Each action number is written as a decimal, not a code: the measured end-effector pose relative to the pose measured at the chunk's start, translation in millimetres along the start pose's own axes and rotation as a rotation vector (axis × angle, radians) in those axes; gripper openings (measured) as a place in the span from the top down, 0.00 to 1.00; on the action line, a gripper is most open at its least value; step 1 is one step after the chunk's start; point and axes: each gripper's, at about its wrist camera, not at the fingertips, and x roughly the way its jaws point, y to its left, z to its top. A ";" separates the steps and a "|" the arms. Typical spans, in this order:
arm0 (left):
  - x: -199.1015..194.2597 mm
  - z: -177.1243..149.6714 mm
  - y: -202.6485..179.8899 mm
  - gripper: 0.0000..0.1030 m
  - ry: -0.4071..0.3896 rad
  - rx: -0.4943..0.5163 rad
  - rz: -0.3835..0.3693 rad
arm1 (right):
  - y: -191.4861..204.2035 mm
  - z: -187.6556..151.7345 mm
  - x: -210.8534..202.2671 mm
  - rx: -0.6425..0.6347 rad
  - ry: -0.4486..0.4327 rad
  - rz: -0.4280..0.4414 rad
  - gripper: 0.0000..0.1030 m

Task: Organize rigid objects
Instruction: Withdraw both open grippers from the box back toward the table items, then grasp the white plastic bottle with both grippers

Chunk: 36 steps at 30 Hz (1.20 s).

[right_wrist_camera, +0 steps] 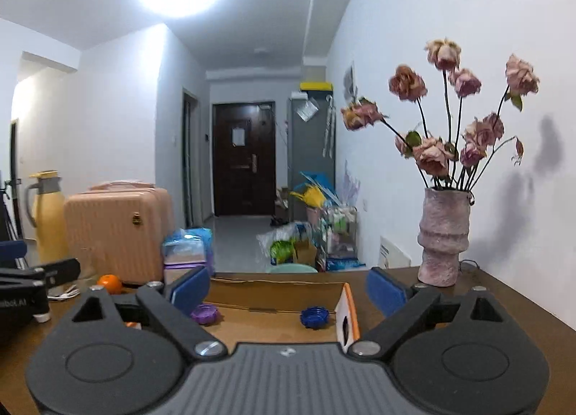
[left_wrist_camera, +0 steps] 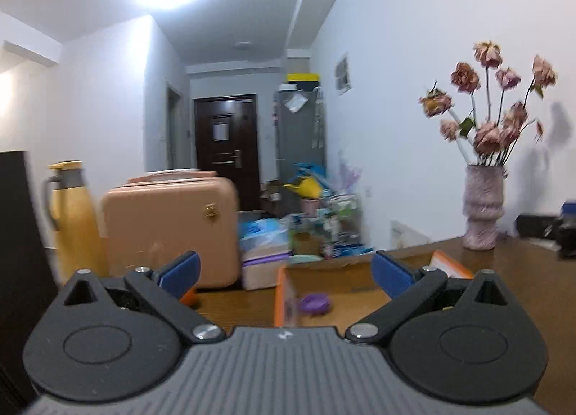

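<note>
Now both sets of fingers stand wide with nothing between them: left gripper (left_wrist_camera: 284, 271), right gripper (right_wrist_camera: 288, 289). Just beyond them sits the shallow cardboard box (right_wrist_camera: 347, 310) on the table (right_wrist_camera: 504, 303), with a purple cap (right_wrist_camera: 204, 314) and a blue cap (right_wrist_camera: 314, 317) lying inside (well apart). An orange (right_wrist_camera: 109, 283) rests left; a vase (right_wrist_camera: 444, 238) stands right.

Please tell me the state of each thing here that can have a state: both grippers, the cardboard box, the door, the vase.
left gripper: open, nothing between its fingers.
right gripper: open, holding nothing.
cardboard box: open on top, purple cap and blue cap inside.
door: closed.
vase: upright, holding wilted roses.
</note>
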 end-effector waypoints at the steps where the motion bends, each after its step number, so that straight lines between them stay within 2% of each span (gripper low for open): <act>1: -10.5 -5.6 1.8 0.00 -0.015 0.010 0.020 | 2.6 -3.0 -10.8 -0.001 -0.011 0.016 0.08; 3: -32.1 -17.2 6.7 0.00 -0.027 0.024 0.061 | 5.6 -10.1 -29.4 0.010 -0.030 0.040 0.05; 4: -44.5 -24.6 10.9 0.00 -0.038 0.017 0.067 | 6.6 -15.2 -40.7 0.028 -0.047 0.046 0.00; 9: -106.8 -62.6 36.0 0.00 -0.018 -0.078 0.060 | 13.2 -44.9 -94.1 0.065 -0.097 0.079 0.00; 15: -164.6 -95.0 45.3 0.00 -0.014 -0.069 0.042 | 30.1 -97.3 -141.8 -0.004 -0.043 0.044 0.00; 17: -173.7 -98.2 40.1 0.00 -0.027 -0.048 0.021 | 32.4 -115.3 -153.5 0.018 -0.031 0.019 0.00; 19: -175.6 -100.8 31.5 0.00 -0.046 -0.015 -0.006 | 30.2 -132.5 -157.8 0.076 -0.008 0.035 0.00; 21: -172.6 -103.1 24.1 0.00 -0.047 0.002 -0.037 | 28.7 -144.8 -157.7 0.084 0.015 0.103 0.00; 24: -159.2 -107.8 14.8 0.00 -0.007 -0.003 -0.070 | 27.9 -151.9 -149.2 0.094 0.114 0.112 0.00; 30: -120.1 -117.7 -2.1 0.00 0.122 0.036 -0.112 | 31.3 -149.0 -122.0 0.067 0.191 0.095 0.00; 33: -95.4 -117.9 -15.2 0.00 0.213 0.069 -0.149 | 26.5 -144.3 -106.5 0.060 0.194 0.165 0.00; 36: -68.2 -109.2 -24.7 0.00 0.267 0.038 -0.238 | 8.8 -133.1 -81.1 0.085 0.217 0.170 0.00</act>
